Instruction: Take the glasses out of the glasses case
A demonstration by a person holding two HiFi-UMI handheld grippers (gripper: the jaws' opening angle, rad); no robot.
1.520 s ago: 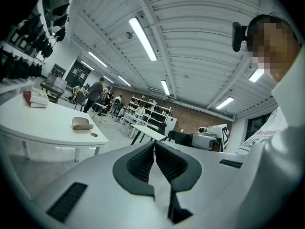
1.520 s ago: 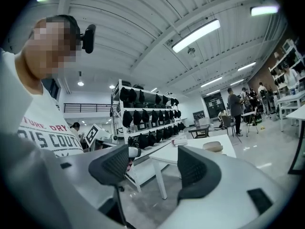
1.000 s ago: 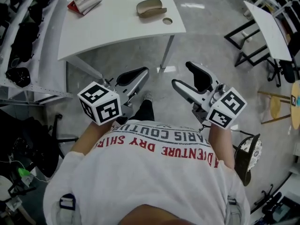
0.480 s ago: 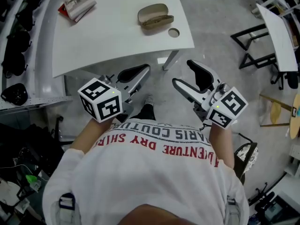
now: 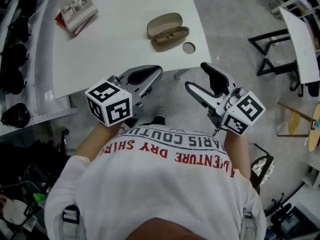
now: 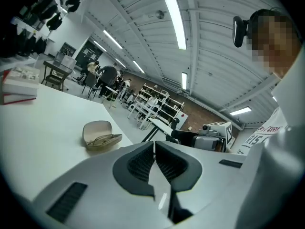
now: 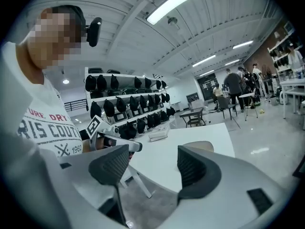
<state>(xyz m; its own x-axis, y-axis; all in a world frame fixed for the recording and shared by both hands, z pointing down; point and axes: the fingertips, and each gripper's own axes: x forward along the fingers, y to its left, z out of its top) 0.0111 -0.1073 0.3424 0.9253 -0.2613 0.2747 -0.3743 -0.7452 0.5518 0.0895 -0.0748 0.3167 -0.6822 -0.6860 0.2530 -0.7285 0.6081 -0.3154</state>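
We hold the left tool (image 5: 149, 75) pinched together and the right tool (image 5: 196, 77) wide and empty, short of the open beige hard-shell glasses case (image 5: 167, 29), thin-framed glasses (image 6: 106, 138) inside, at twelve o'clock on the white counter (image 5: 115, 44).

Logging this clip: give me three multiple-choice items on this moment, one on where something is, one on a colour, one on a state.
1. Where is the glasses case?
A. on the white table
B. on a chair seat
C. in a drawer

2. What colour is the glasses case?
A. red
B. black
C. beige

3. How do the left tool and the right tool stand?
A. both open
B. left shut, right open
C. left open, right shut

Answers:
1 A: the head view shows it lying open on the tabletop.
2 C: lid and base are both beige.
3 B: the left jaws meet, and the right jaws stand apart with nothing between them.
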